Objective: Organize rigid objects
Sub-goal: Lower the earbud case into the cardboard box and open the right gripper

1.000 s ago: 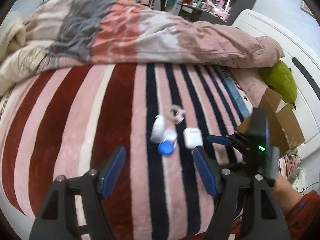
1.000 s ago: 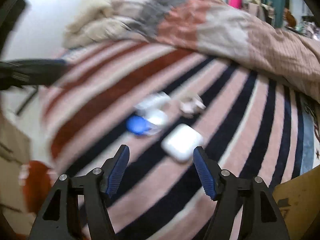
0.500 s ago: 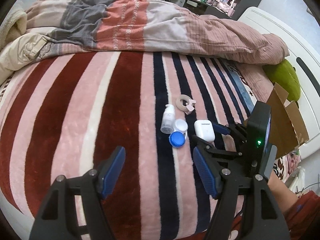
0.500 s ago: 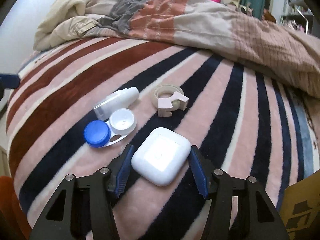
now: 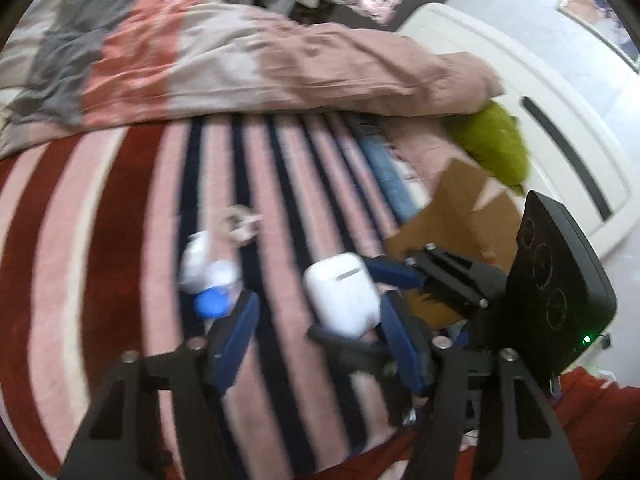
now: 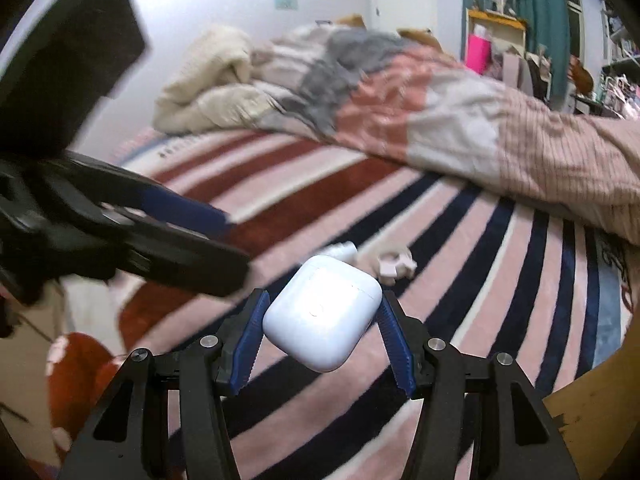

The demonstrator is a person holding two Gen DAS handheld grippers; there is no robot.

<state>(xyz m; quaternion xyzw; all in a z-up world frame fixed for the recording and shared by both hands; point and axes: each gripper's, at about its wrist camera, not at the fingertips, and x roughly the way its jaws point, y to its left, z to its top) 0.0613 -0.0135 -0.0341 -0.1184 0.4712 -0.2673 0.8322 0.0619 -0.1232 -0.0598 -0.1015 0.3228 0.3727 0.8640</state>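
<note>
The right gripper is clamping the white earbud case between its two blue pads, one on each side of the case, and is carrying it clear above the striped blanket. In the left wrist view the same case is showing tilted, with the right gripper reaching in from the right side and its black body sitting in front of the cardboard box. The left gripper is closing its jaws at this moment, about half open, with nothing pressed between the pads; the case is only appearing in the gap because it sits farther off. In the right wrist view the left gripper is crossing the left side of the frame, blurred. On the blanket a small white bottle, a contact lens case with a blue cap and a beige tape roll are lying close together, all blurred, to the left of the held case. Behind them a rumpled duvet is lying across the bed, and a green plush is sitting near the white headboard. A red sleeve is showing at lower right.
</note>
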